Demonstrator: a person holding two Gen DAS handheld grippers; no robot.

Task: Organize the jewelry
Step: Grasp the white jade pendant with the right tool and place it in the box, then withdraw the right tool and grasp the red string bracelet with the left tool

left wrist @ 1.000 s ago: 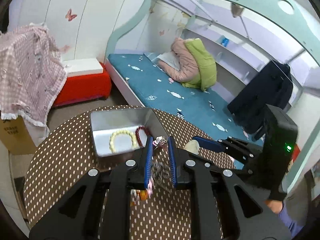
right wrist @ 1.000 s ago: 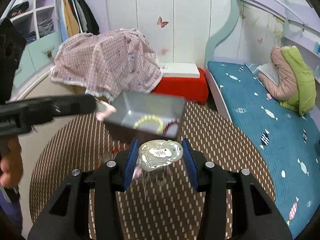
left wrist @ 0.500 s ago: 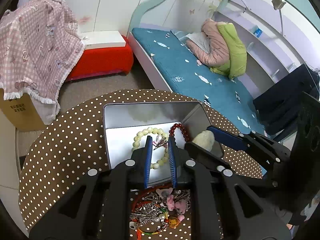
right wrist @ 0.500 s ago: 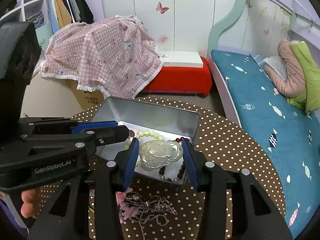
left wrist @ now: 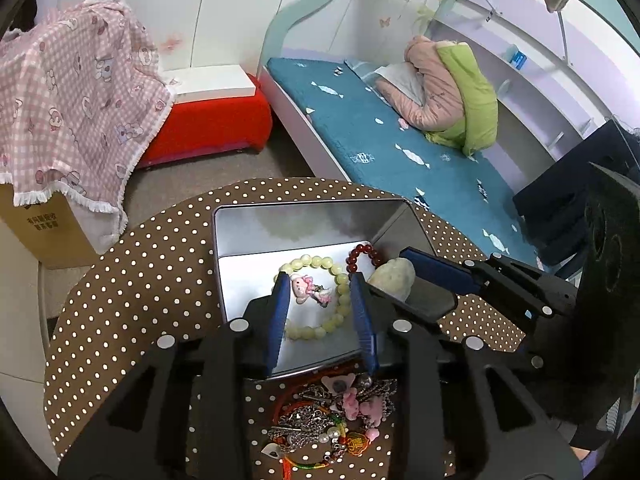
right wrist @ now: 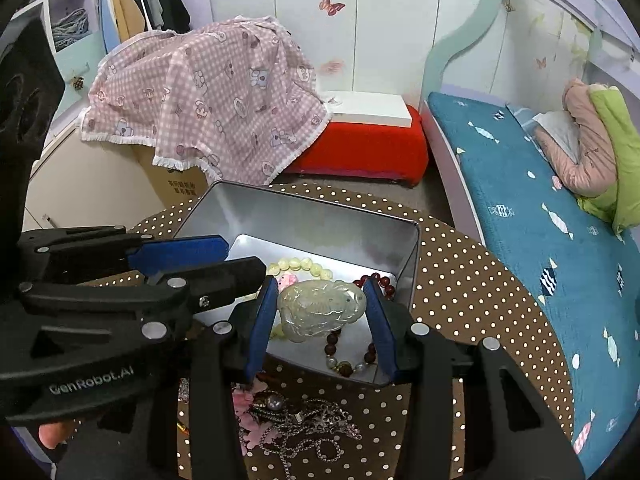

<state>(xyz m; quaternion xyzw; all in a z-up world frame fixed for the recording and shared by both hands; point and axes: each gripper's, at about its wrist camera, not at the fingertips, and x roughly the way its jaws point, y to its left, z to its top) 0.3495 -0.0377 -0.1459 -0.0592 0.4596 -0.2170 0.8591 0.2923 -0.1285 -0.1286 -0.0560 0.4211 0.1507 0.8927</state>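
An open metal tin (left wrist: pixel 312 205) (right wrist: pixel 304 216) stands on the dotted round table. Inside lie a pale green bead bracelet (left wrist: pixel 338 280) and a dark red bead bracelet (left wrist: pixel 362 254) (right wrist: pixel 380 282). A pink charm (left wrist: pixel 310 290) rests on the tin floor inside the green bracelet. My left gripper (left wrist: pixel 320 280) (right wrist: pixel 244 258) hangs over it with its jaws opening, and the pads do not touch the charm. My right gripper (right wrist: pixel 318 282) (left wrist: pixel 390 272) is shut on a pale jade pendant (right wrist: pixel 320 308) (left wrist: pixel 394 274), held over the tin's right side.
A tangled pile of chains, charms and red cord (left wrist: pixel 332 420) (right wrist: pixel 296 416) lies on the table (left wrist: pixel 132 280) just in front of the tin. Beyond the table are a teal bed (left wrist: pixel 400 148), a red bench (left wrist: pixel 208 128) and a cloth-draped cardboard box (left wrist: pixel 40 224).
Both grippers came forward and down over the tin. The left jaws parted and the pink charm now lies in the tin. The right gripper still holds the jade pendant.
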